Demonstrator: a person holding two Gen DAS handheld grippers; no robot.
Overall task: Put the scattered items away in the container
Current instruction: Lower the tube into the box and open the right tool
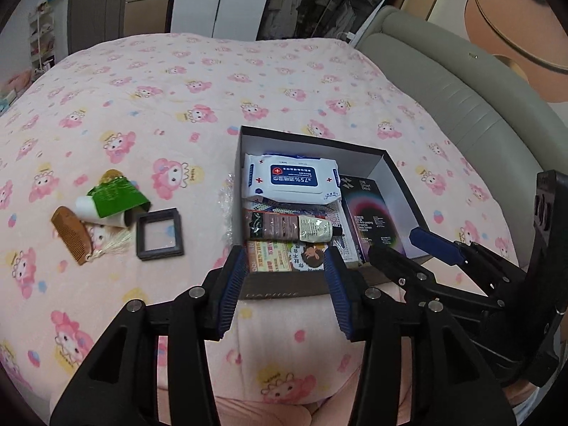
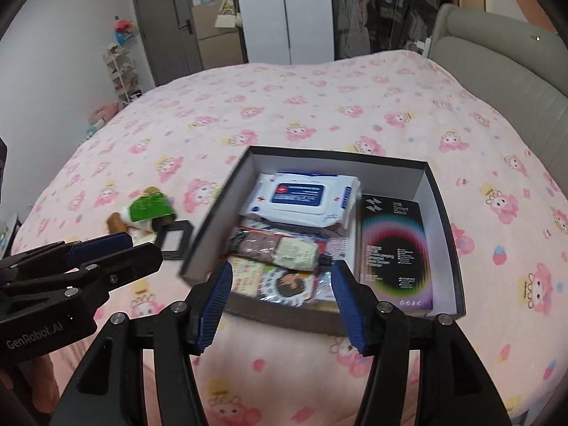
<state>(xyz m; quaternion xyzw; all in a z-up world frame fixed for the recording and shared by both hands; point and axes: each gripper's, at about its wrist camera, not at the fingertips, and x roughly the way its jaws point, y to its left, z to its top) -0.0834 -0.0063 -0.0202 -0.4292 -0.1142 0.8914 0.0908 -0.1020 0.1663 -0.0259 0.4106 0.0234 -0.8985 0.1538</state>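
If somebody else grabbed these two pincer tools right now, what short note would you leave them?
Left gripper and right gripper: both open, empty, above the near edge of the box.
In the box: wipes pack, hand cream tube, screen protector box, some cards.
Still on the bedspread, left of the box: wooden comb, green packet, small black frame.

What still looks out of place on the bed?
Left of the box, four items lie loose on the blanket: wooden comb, green packet over a white tube, and small square frame. Nothing spilled.
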